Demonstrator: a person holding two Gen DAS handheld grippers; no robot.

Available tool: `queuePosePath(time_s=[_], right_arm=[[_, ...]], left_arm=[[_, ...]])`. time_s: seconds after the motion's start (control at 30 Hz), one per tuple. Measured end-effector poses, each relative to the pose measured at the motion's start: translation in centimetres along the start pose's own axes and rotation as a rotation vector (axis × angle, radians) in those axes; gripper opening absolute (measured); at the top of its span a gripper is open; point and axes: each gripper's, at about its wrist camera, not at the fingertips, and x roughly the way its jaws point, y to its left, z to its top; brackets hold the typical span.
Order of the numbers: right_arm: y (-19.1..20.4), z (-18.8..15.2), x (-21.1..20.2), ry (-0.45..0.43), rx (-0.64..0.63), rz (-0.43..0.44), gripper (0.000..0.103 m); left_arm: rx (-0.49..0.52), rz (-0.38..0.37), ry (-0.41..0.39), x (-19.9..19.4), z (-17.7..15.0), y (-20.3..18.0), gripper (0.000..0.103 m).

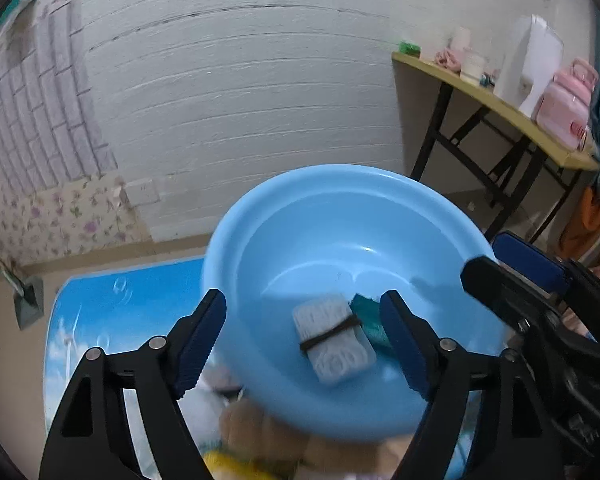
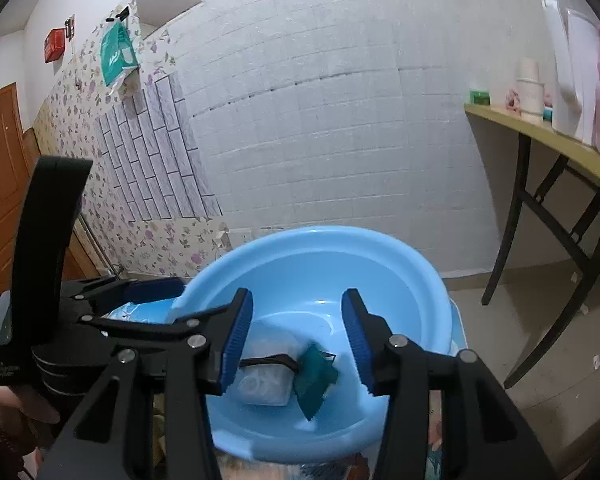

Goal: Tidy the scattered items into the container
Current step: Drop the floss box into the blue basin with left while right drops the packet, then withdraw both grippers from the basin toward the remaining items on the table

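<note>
**A:** how far along is the tidy-up? Blue basin sits on the blue mat, and I count two things inside: a pale rolled bundle with a black band and, just right of it, a small teal item.

**B:** yeah, those look done. Left gripper and right gripper both hang over the bowl, jaws apart, gripping nothing. Soft plush stuff at the near edge, outside the basin, looks left to do.

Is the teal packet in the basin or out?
In. The teal packet lies inside the blue basin, beside a white bundle, below the rim.
</note>
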Motion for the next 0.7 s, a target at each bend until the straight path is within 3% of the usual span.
queuePosePath(time_s=[0.17, 0.27, 0.47, 0.7], right_arm=[[2.0, -0.1, -1.1, 0.006, -0.057, -0.041, 0.047], [3.3, -0.7, -1.7, 0.025, -0.088, -0.078, 0.047], [4.9, -1.7, -3.9, 0.043, 0.002, -0.088, 0.047], [8.2, -1.8, -7.6, -0.053, -0.012, -0.125, 0.048]], left_arm=[[-0.040, 0.027, -0.050, -3.2, -1.7, 2.0, 0.091], [-0.071, 0.001, -0.049, -4.4, -2.6, 3.1, 0.093], [-0.054, 0.017, -0.102, -8.1, -4.6, 4.5, 0.097], [-0.017, 0.054, -0.158, -11.8, -7.3, 6.2, 0.103]])
